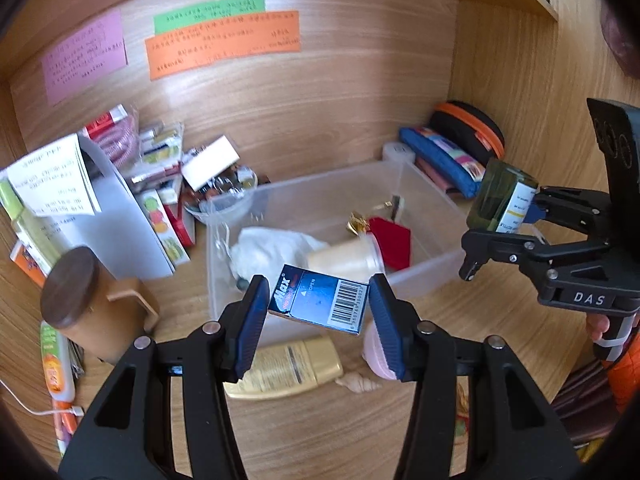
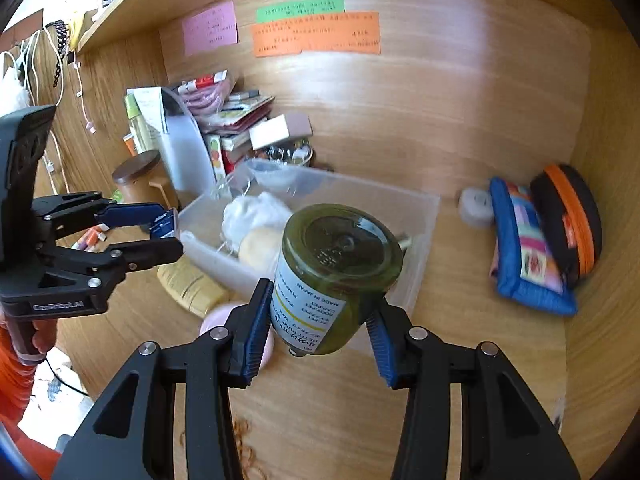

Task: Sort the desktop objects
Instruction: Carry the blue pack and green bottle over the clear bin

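My left gripper is shut on a small blue box with a barcode, held above the near wall of a clear plastic bin. In the bin lie a white cloth, a cream cup and a red piece. My right gripper is shut on a green glass jar with a white label, raised over the bin's right end. From the left wrist view that jar hangs in the right gripper. The right wrist view shows the left gripper at left with the box.
A wooden canister with a dark lid stands left of the bin. A yellow tube, a pink object and a shell lie in front. A blue pouch and black-orange case sit right. Boxes and papers pile at back left.
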The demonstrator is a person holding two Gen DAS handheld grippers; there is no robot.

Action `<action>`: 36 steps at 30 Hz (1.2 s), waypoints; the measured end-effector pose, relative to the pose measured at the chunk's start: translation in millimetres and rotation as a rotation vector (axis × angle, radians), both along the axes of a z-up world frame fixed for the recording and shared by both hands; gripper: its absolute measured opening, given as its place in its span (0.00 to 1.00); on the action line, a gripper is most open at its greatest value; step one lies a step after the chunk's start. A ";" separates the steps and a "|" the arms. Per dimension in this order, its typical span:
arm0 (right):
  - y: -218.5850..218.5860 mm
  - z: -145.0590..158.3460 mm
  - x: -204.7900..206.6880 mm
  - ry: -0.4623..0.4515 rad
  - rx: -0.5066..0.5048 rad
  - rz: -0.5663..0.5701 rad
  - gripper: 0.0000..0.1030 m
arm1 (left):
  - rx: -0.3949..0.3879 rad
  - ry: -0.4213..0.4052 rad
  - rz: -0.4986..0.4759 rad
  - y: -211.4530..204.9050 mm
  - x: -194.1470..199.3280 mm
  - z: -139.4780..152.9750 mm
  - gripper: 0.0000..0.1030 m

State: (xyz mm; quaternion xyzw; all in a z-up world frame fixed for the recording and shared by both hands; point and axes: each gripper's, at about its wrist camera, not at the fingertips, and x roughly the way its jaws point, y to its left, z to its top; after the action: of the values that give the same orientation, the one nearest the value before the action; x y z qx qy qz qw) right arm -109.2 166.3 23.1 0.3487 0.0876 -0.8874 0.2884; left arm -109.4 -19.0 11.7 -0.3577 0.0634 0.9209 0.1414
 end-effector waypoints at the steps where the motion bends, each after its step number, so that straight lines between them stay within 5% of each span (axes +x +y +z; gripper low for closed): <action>1: -1.9 1.9 -3.0 0.002 -0.001 0.005 0.40 | -0.001 0.006 0.003 -0.2 -2.9 2.4 0.50; 11: -19.9 8.4 -39.6 0.016 -0.009 0.015 0.40 | -0.001 0.018 0.014 5.0 -46.0 12.9 0.50; 21: -30.5 -8.3 -77.0 -0.016 0.025 0.014 0.40 | 0.098 -0.103 -0.003 1.9 -101.5 -9.5 0.50; 36: -58.2 -44.3 -124.4 -0.101 0.149 0.065 0.40 | 0.063 -0.193 0.033 -1.3 -151.3 -51.7 0.50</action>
State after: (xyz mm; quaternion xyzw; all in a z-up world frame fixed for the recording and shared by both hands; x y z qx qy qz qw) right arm -233.6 108.1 -21.2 0.4103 0.1501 -0.8501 0.2941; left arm -260.7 -20.3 -39.9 -0.4410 0.0149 0.8860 0.1429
